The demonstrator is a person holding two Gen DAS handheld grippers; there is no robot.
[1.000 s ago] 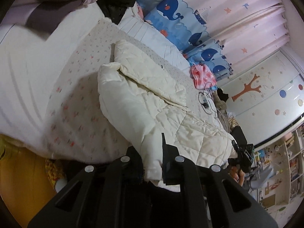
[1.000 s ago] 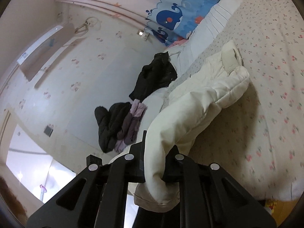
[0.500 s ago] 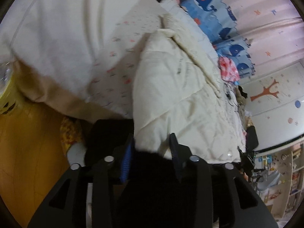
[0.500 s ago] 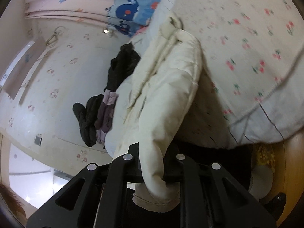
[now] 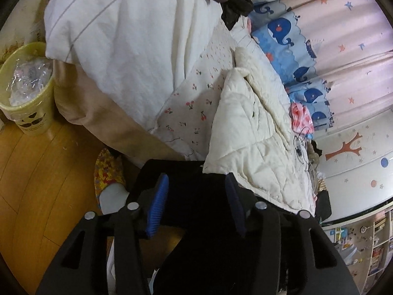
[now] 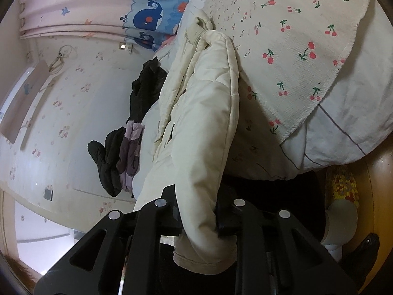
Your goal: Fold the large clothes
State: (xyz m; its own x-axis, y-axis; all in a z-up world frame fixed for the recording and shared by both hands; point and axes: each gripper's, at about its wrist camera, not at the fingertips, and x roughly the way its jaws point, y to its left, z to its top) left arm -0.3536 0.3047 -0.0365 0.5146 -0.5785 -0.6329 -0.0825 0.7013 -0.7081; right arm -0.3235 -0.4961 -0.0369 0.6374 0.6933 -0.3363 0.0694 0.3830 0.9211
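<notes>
Left gripper (image 5: 195, 200): jaws opening, nothing between them, cream jacket (image 5: 255, 132) just beyond. Right gripper (image 6: 199, 217): jaws opening, jacket sleeve (image 6: 201, 162) between them, pads touching.

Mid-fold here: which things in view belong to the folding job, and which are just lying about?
Job:
- cream jacket, lying on the bed
- left gripper, opening, nothing between its jaws
- right gripper, opening, jacket sleeve between its jaws

Lying about:
- dark clothes
- bin
- slipper
- pink cloth
- cable
</notes>
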